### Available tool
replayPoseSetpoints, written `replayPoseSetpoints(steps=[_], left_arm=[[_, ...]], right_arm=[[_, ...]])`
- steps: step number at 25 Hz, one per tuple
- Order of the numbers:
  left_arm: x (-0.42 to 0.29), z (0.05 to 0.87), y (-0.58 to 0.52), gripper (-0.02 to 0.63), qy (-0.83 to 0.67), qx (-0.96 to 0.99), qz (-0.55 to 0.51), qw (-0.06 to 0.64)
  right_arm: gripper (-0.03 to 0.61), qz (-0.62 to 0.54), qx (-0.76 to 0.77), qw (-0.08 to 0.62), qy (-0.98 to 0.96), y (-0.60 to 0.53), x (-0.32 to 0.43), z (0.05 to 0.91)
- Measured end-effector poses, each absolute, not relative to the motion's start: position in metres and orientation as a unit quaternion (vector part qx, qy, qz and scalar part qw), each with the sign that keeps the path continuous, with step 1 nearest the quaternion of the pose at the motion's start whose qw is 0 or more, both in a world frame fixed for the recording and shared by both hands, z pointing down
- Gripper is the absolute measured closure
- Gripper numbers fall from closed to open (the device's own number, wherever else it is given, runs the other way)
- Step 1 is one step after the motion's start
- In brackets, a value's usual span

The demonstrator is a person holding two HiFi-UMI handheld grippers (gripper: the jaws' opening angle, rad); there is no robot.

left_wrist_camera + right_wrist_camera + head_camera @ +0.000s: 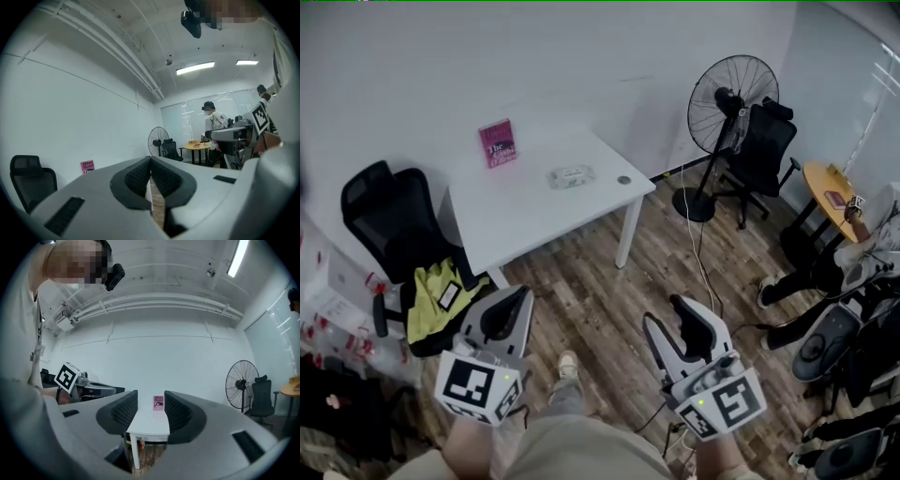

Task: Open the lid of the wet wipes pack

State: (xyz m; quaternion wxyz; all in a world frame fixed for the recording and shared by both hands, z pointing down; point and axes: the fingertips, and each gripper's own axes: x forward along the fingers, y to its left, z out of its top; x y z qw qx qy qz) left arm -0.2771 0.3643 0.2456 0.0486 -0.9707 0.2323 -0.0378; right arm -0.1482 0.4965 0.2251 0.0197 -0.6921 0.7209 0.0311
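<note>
Left gripper (151, 160) — fingers together, empty; right gripper (151, 401) — fingers wide apart, empty.

White table (520, 220), pink book (497, 142), standing fan (712, 94)

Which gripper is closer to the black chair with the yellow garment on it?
Left. The left gripper hangs just right of the black chair in the head view; the right gripper is farther right, beyond the left one.
</note>
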Motion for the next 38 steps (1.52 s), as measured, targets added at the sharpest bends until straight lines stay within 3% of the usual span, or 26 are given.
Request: replayPoseSetpoints(steps=[24, 38], left_arm=[[-0.155, 0.263, 0.099, 0.592, 0.206, -0.975, -0.076, 0.031], [-0.113, 0.288, 0.005, 0.592, 0.207, -0.973, -0.103, 0.018]], right_arm=[[0.387, -0.009, -0.697, -0.017, 0.717, 0.211, -0.041, 0.236], [0.387, -0.029, -0.697, -0.024, 0.716, 0.114, 0.005, 0.256]])
